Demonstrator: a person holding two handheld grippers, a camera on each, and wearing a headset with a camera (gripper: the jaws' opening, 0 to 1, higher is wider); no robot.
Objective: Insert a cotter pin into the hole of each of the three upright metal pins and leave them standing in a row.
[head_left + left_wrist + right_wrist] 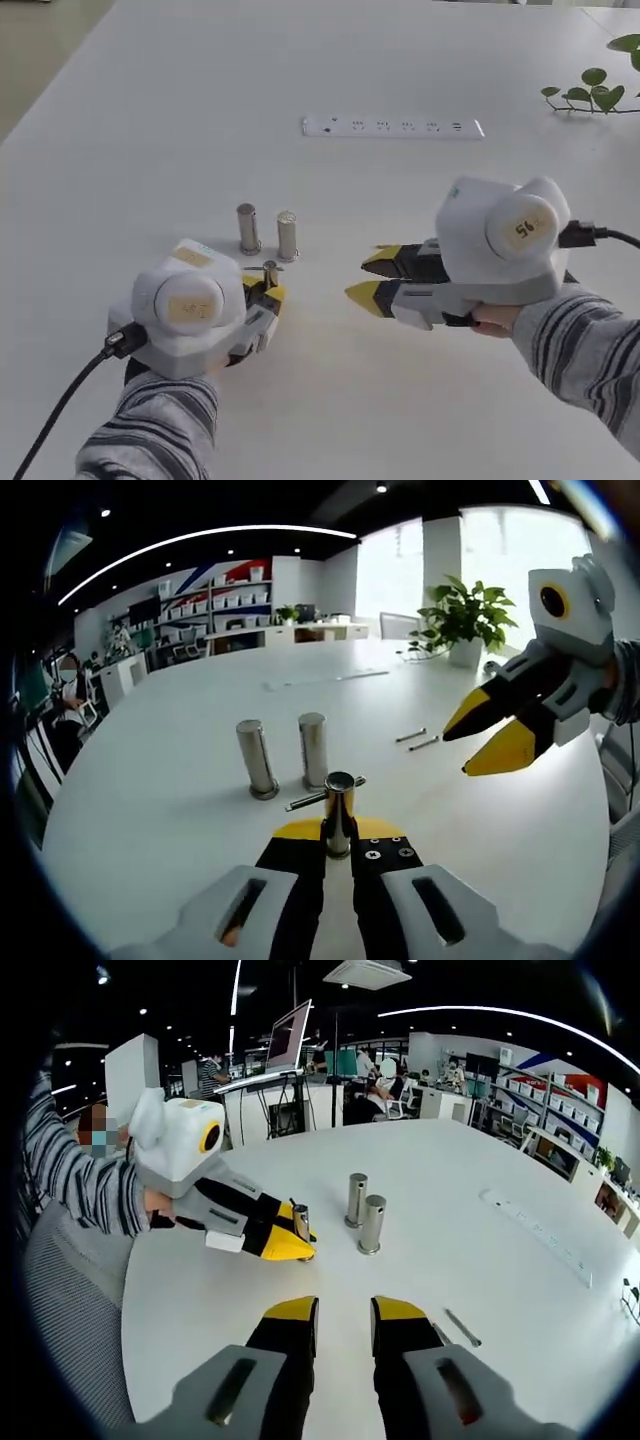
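Metal pin upright on table, cotter pin through its hole, clamped at its base in the fingers of left gripper. Two bare pins stand just behind; right gripper nearby, fingers parted, empty. Two loose cotter pins lie beyond.

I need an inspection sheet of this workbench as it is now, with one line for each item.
Surface: white table, smooth.
Job's things: two pins upright side by side, without cotters; third pin with a cotter through its hole; two loose cotters lying on the table.
Clutter: power strip; plant sprig at the far edge.
Grippers: left gripper shut on the third pin; right gripper open, jaws empty.
Cables: one black cable from each gripper.
Surroundings: office with shelves, desks, potted plant, people seated.
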